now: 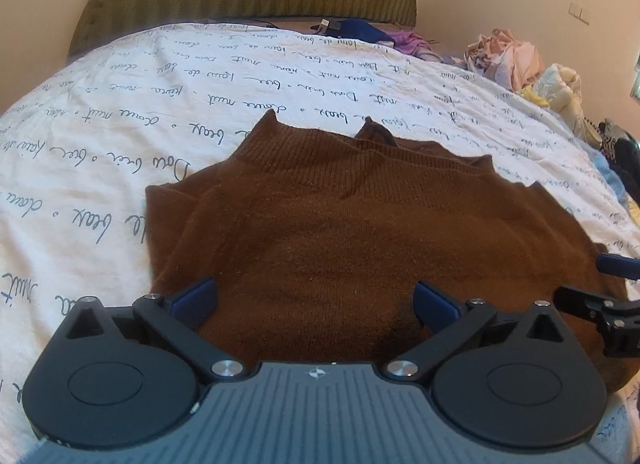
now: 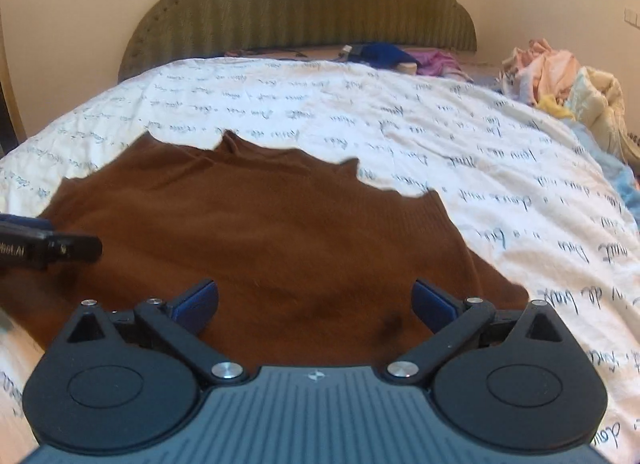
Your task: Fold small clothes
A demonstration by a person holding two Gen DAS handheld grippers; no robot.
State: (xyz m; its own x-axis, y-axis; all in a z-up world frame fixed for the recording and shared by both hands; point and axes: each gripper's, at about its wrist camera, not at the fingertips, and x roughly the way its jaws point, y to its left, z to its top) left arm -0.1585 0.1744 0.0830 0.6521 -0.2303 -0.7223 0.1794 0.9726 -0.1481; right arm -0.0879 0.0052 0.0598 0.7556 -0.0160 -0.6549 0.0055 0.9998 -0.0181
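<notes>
A brown knitted sweater lies folded on the white bedcover, its ribbed edges pointing toward the headboard. My left gripper hovers over the sweater's near edge, open wide, with nothing between its blue pads. In the right wrist view the same sweater fills the middle, and my right gripper is also open over its near part, holding nothing. The right gripper's tip shows at the right edge of the left wrist view; the left gripper's tip shows at the left of the right wrist view.
A green padded headboard stands at the far end. Blue and purple clothes lie near the headboard. A heap of pale clothes sits at the bed's right side. White bedcover with printed script spreads around the sweater.
</notes>
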